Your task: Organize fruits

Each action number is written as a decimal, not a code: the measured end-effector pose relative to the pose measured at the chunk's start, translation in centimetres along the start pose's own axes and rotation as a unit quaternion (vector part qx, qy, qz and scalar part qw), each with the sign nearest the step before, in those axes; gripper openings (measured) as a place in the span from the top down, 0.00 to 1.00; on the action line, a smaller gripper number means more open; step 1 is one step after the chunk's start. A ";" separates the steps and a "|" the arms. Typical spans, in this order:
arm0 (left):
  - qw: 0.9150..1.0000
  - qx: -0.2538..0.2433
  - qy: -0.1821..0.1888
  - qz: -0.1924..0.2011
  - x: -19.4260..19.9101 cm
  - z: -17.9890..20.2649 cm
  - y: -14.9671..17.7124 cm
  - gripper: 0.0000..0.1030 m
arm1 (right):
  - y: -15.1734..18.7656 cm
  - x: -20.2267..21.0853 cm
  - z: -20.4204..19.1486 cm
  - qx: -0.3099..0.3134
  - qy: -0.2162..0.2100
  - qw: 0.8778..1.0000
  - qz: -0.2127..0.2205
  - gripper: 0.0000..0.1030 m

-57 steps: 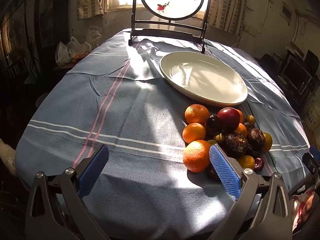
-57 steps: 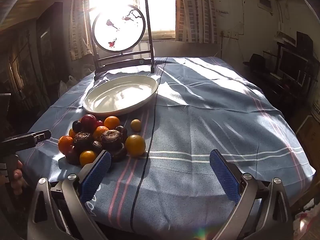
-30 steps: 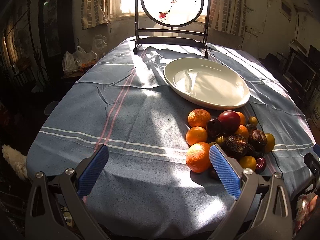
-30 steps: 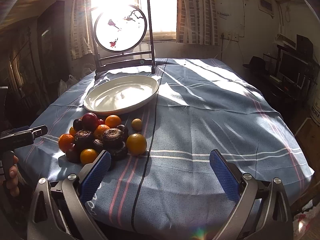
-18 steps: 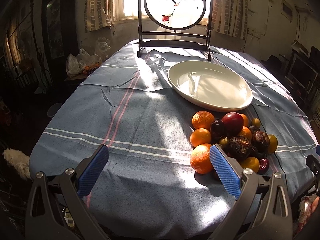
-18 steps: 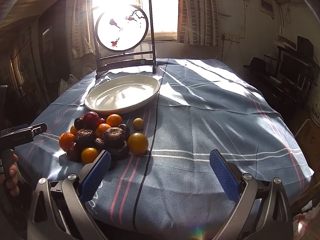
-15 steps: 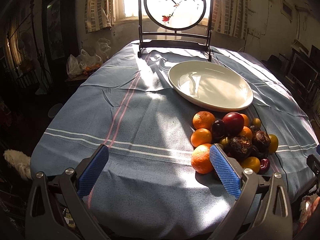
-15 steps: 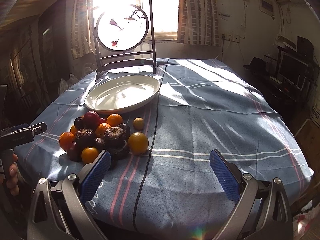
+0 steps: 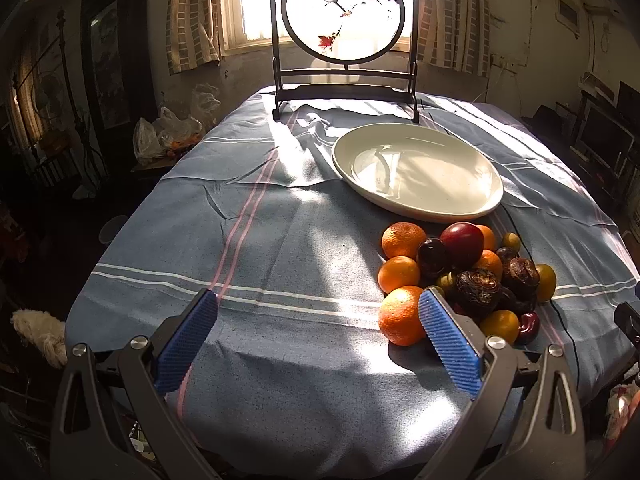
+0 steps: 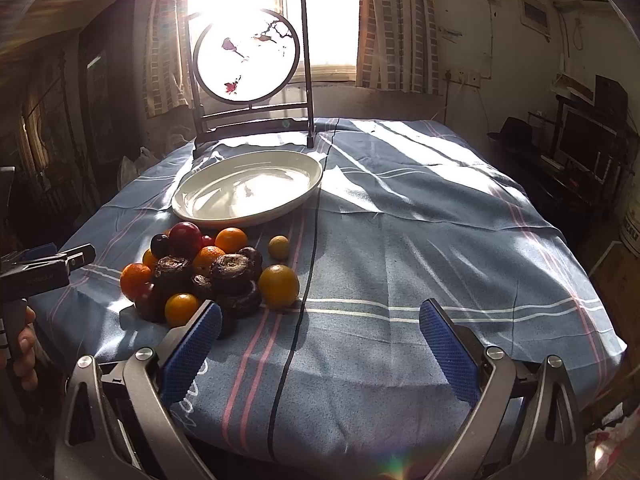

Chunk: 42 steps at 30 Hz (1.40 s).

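Heaping beside the plate [image 9: 416,172], fruits [image 9: 460,276] (roundish, no clear axis).

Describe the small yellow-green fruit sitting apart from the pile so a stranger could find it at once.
Start at the big white plate on the blue striped tablecloth; the fruit pile lies just in front of it. The small yellow-green fruit sits alone at the pile's right edge, near the dark stripe, touching nothing.

I'm seeing sun glaring through a curtained window [image 10: 320,12] behind a round screen [image 9: 344,16] standing at the table's [image 9: 280,400] far edge; bags [image 9: 168,136] are sitting left, dark shelving [image 10: 580,148] right.
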<state>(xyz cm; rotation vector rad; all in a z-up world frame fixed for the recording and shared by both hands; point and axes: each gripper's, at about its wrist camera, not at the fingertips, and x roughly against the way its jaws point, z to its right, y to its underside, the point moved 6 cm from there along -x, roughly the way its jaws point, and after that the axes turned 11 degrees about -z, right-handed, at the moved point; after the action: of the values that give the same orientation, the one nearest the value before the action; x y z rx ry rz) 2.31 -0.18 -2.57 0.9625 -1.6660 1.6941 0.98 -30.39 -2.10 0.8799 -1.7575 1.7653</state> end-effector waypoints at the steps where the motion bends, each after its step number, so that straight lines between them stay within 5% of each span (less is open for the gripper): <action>1: 1.000 0.001 0.000 0.000 0.0 0.0 0.0 0.04 | 0.0 0.0 0.0 0.000 0.000 1.000 0.000 0.04; 38: 1.000 -0.005 -0.001 -0.004 -0.4 0.5 0.6 0.04 | 0.1 0.0 -0.2 0.001 0.001 1.000 0.000 0.04; 42: 1.000 -0.008 -0.006 -0.007 -0.8 0.3 1.1 0.04 | 0.5 -0.3 -1.2 0.015 -0.024 1.000 -0.005 0.04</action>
<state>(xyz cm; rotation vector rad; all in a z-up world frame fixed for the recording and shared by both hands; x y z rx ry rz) 1.93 -0.45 -3.82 0.9770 -1.6749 1.6658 0.69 -29.22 -2.62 0.9480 -1.7586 1.7822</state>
